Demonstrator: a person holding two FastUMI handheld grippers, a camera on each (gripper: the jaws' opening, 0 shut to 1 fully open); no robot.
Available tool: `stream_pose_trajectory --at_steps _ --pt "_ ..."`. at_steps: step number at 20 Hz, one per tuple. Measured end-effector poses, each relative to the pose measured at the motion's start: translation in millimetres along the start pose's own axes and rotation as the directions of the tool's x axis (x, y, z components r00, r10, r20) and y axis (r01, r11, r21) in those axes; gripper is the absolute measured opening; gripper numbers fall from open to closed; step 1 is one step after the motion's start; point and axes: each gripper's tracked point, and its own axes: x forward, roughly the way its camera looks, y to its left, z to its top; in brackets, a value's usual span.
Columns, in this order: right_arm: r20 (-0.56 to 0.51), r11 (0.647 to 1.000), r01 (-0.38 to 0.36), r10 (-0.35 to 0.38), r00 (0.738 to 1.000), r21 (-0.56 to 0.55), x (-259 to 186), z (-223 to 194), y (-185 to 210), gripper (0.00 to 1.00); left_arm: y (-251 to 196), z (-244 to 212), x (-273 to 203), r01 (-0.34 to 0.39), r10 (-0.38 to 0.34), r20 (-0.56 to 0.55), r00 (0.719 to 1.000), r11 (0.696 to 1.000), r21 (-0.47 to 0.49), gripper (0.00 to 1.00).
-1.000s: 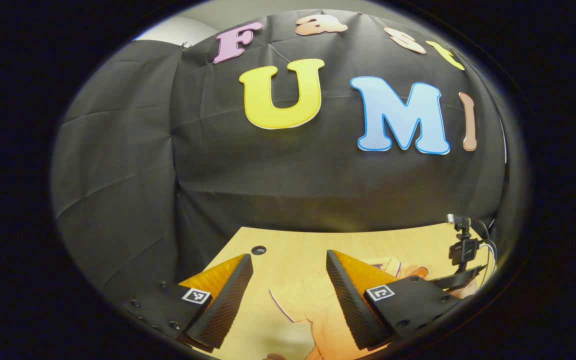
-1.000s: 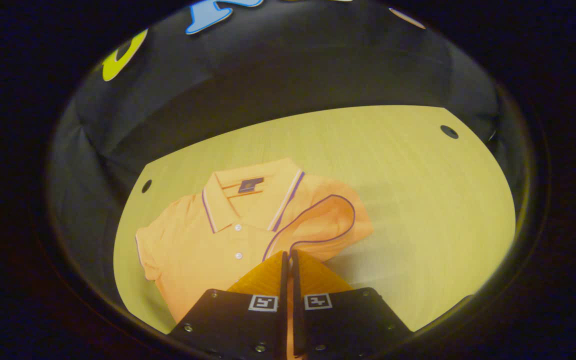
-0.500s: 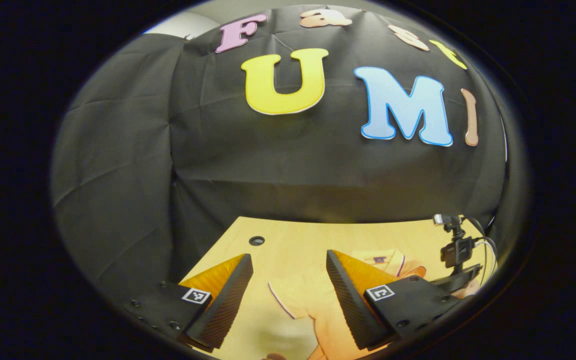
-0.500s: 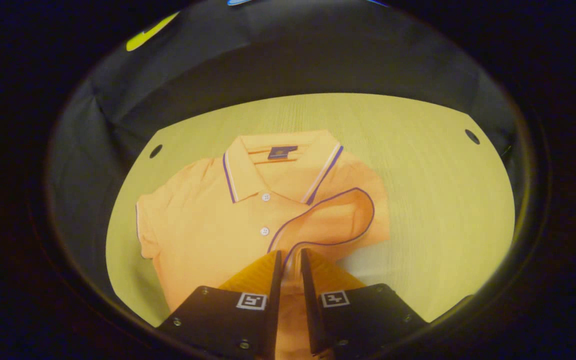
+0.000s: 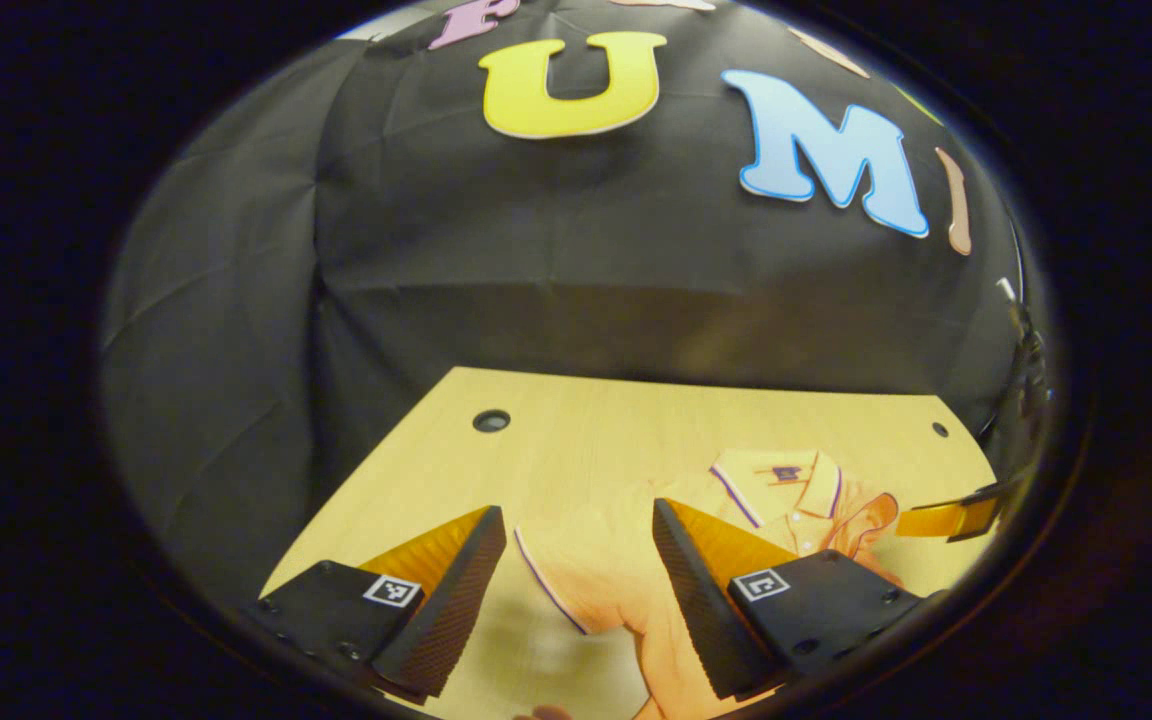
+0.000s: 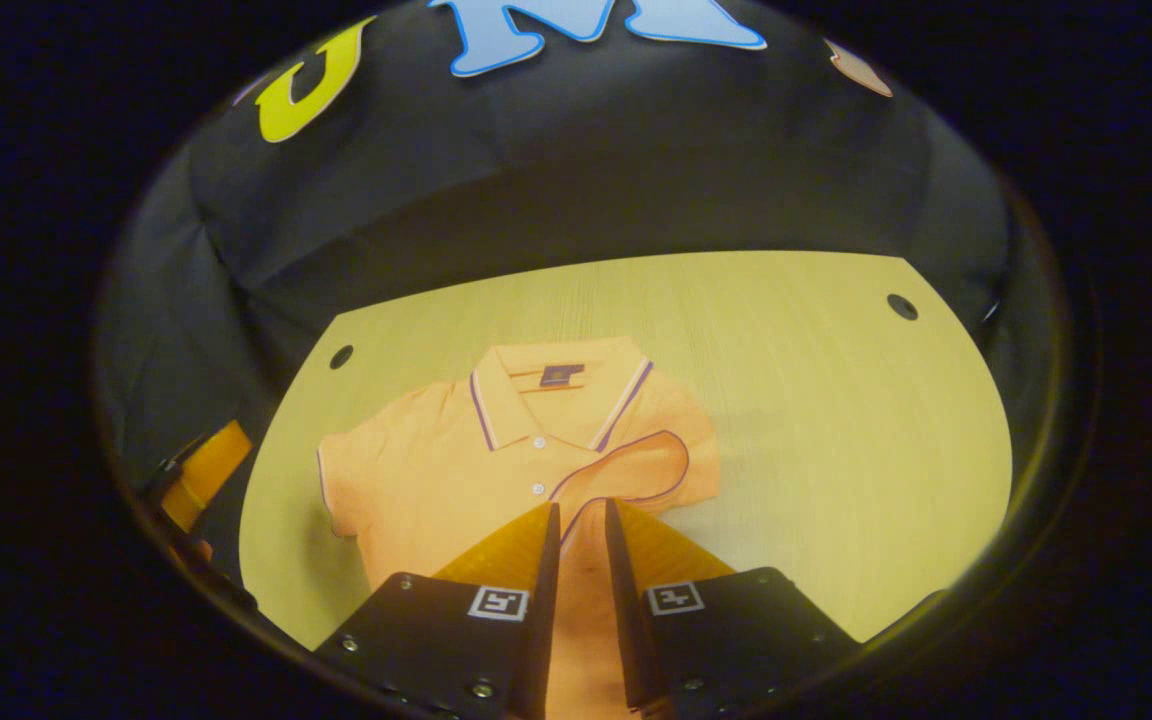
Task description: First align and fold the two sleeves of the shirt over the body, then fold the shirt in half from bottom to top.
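Now right claw (image 6: 581, 515) slightly parted above shirt (image 6: 436, 480); one sleeve (image 6: 636, 465) folded.

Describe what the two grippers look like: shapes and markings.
The left gripper and right gripper match. Each has two wedge-shaped fingers that taper to the tip and have dimpled inner faces. Each finger sits on a black block bearing a square black-and-white marker and small screws.
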Motion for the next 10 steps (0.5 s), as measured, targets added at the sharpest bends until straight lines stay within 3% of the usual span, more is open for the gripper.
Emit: stream_pose_trajectory --at_steps 6,10 --pt "0.002 1.000 0.022 -0.022 1.000 -0.014 -23 -7 -5 0.29 11 -64 58 -0.032 0.032 -0.147 0.989 0.999 0.002 0.96" --pt "-0.013 0.998 0.056 -0.055 0.998 0.022 -26 -16 -20 0.29 9 -91 72 -0.042 0.038 -0.208 0.977 0.999 -0.014 0.97"
